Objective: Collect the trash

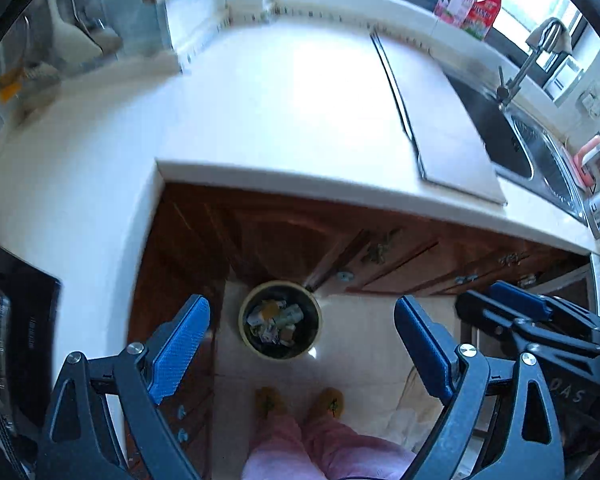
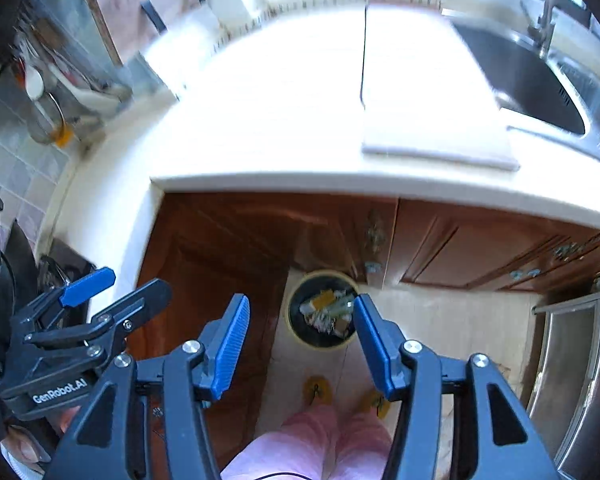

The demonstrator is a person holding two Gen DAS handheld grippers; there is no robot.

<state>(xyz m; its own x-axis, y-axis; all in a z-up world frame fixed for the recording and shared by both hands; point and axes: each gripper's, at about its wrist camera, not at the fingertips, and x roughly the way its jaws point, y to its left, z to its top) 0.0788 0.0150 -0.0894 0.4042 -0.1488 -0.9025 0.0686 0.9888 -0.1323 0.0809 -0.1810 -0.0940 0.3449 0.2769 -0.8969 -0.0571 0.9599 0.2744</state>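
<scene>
**A:** What is seen at the left of the scene?

**B:** A black-framed left gripper (image 1: 302, 344) with blue ribbed pads is seen held above the floor, its fingers spread wide with nothing between them. In the right wrist view the same tool (image 2: 112, 292) is shown at the far left edge, beside a white L-shaped stone countertop (image 2: 284, 92).

**A:** And in the middle?

**B:** A round, cream-rimmed waste bin with a dark liner (image 1: 280, 320) is seen standing on the pale tiled floor (image 1: 364, 332), close against the brown wooden base cabinets (image 1: 284, 236) at the inner corner of the counter. Crumpled paper and wrapper scraps (image 1: 274, 320) are seen lying inside it. The bin (image 2: 324, 310) is framed between the fingers of both grippers. Below it, pink trouser legs (image 2: 324, 440) and yellow slippers (image 2: 318, 388) are visible.

**A:** What is shown to the right?

**B:** The matching black and blue right gripper (image 2: 302, 340) is held parted and empty. Farther right, a pale rectangular cutting board (image 2: 428, 88) is seen lying on the counter, next to a stainless steel sink (image 2: 540, 80).
</scene>
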